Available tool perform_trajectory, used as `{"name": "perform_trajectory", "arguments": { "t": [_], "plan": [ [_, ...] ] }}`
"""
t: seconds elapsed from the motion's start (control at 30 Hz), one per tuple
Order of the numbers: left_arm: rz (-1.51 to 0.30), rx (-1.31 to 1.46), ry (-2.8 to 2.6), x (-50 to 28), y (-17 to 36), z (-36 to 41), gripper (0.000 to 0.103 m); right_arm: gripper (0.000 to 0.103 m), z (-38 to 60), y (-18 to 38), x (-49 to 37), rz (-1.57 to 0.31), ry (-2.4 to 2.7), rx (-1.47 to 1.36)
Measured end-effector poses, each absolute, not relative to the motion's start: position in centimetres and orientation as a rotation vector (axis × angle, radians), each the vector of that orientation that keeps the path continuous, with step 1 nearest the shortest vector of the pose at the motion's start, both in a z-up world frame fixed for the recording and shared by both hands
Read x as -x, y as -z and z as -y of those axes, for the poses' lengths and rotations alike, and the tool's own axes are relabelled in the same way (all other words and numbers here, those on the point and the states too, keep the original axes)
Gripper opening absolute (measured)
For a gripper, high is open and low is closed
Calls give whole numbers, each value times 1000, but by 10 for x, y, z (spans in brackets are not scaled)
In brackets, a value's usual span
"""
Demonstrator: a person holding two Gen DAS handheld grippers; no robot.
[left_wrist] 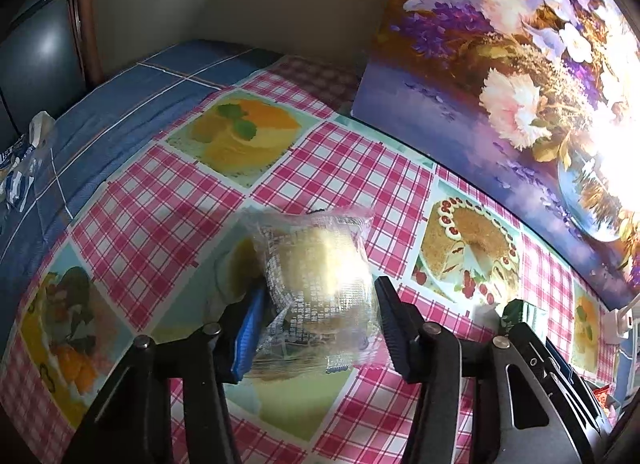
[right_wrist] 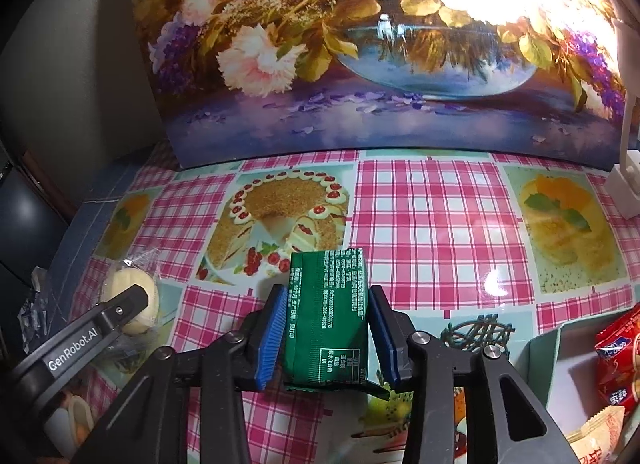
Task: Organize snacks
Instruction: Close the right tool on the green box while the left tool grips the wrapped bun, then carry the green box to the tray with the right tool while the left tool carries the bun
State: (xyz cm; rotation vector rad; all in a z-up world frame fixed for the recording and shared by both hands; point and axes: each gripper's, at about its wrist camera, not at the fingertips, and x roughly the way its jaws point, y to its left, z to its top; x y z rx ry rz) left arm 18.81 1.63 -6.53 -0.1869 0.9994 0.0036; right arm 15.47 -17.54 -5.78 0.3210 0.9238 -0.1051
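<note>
With the left tongs (left_wrist: 320,328), gripped a clear-wrapped pale cake (left_wrist: 316,264), squeezing the crinkled wrapper from both sides between the pads. Held it over the pink checked tablecloth (left_wrist: 340,168), above a printed dessert panel; could not tell whether lifted clear or resting on the cloth. With the right tongs (right_wrist: 328,336), clamped a green snack packet (right_wrist: 328,304) by its long sides, white print up, far end toward the printed cherry cake. Caught the same pale cake from the right camera too, low at the left, behind one finger of the left tongs. Noted a pale open box (right_wrist: 548,356) at the right edge, with red snack packets (right_wrist: 616,344) inside. Noted a dark wire trivet (right_wrist: 476,330) flat on the cloth between that box and the right tongs. Found a flower painting (right_wrist: 360,64) standing upright along the back of the table. Found a blue cloth (left_wrist: 120,104) at the far left, with a crumpled wrapper (left_wrist: 24,160) lying on it.
</note>
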Motion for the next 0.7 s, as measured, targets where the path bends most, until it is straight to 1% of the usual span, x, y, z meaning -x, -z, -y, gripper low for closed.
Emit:
{"name": "perform_trajectory", "arguments": {
  "t": [0.33,0.7],
  "plan": [
    [-982,208,-2,-183,52,-19,53,41,175,55,-153,-932,75,-347],
    [-995,167,14,-178,38,-8,53,41,183,41,-146,-934,67,-390]
  ]
}}
